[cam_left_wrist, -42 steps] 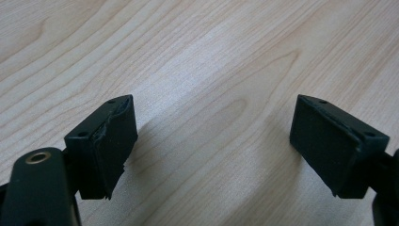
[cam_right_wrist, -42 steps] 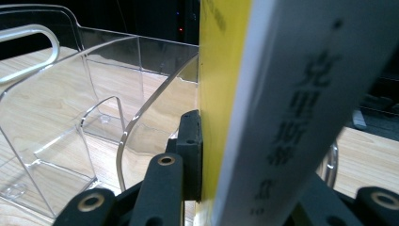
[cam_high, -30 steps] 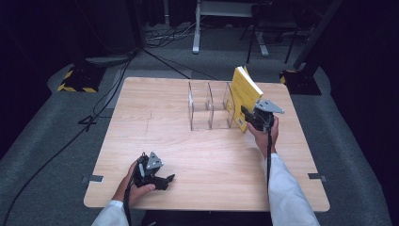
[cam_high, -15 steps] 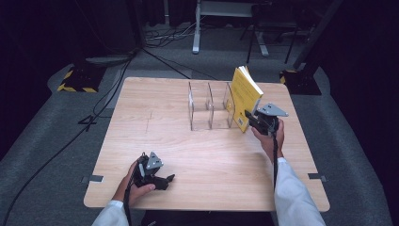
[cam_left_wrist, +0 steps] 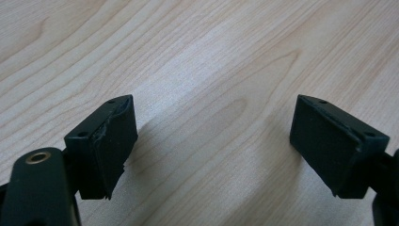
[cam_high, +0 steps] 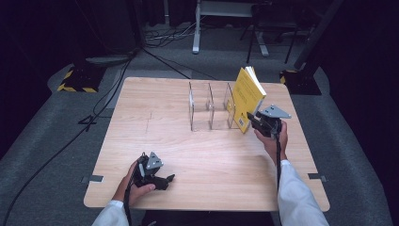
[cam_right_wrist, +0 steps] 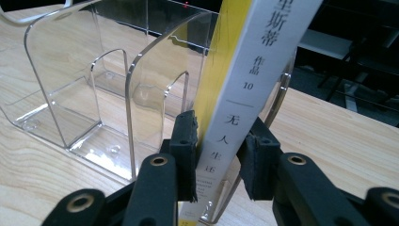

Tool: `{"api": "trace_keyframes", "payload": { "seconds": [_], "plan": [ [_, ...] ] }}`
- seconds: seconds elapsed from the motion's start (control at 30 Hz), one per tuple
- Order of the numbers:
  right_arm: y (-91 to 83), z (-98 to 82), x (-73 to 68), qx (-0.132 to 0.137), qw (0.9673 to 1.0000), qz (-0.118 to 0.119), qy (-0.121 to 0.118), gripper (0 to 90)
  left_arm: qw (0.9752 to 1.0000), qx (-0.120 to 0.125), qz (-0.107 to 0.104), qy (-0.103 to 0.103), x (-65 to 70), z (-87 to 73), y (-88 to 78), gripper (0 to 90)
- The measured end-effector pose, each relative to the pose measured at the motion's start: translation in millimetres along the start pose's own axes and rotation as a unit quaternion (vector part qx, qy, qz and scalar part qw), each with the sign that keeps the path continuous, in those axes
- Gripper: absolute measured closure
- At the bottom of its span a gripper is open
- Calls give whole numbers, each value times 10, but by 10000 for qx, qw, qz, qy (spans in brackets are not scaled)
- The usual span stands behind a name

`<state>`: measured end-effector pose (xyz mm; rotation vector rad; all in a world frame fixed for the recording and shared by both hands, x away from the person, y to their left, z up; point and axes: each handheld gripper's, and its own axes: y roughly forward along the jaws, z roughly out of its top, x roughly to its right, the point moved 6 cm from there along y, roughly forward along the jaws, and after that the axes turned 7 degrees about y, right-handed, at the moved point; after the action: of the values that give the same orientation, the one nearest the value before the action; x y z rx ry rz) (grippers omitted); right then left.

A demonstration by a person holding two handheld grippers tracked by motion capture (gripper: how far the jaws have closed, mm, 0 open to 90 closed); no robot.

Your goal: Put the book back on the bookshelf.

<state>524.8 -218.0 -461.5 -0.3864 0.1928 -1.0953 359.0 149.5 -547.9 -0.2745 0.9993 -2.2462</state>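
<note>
Gripping the tilted book (cam_right_wrist: 235, 117) by its spine at the rack's (cam_high: 202, 106) right end, the right gripper (cam_high: 254, 121) likely must stand it upright; left gripper (cam_left_wrist: 214, 150), fingers wide, rests on the tabletop (cam_high: 211, 155).

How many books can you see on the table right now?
1. The yellow book stands tilted at the right end of the clear rack, its spine between the jaws of the right gripper. The rack's other slots look empty.

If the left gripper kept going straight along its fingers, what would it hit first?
Likely the bare table. The left gripper is open and angled down at the wood, with nothing between its fingers; depth is hard to judge.
</note>
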Motion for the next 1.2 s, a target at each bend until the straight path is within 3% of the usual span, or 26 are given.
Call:
{"api": "trace_keyframes", "payload": {
  "seconds": [0.63, 0.83, 1.2],
  "plan": [
    [-161, 16, 100, -339, 9989, 279, -152, 596, 10000, -3, 4, 23, -5, 1, 0, 160],
    [-195, 23, 67, -531, 9973, 356, -362, 546, 10000, -2, 4, 11, -6, 2, 3, 156],
    [-234, 17, 57, -814, 9947, 444, -436, 480, 10000, 5, -9, -28, -1, 6, 8, 153]
  ]
}}
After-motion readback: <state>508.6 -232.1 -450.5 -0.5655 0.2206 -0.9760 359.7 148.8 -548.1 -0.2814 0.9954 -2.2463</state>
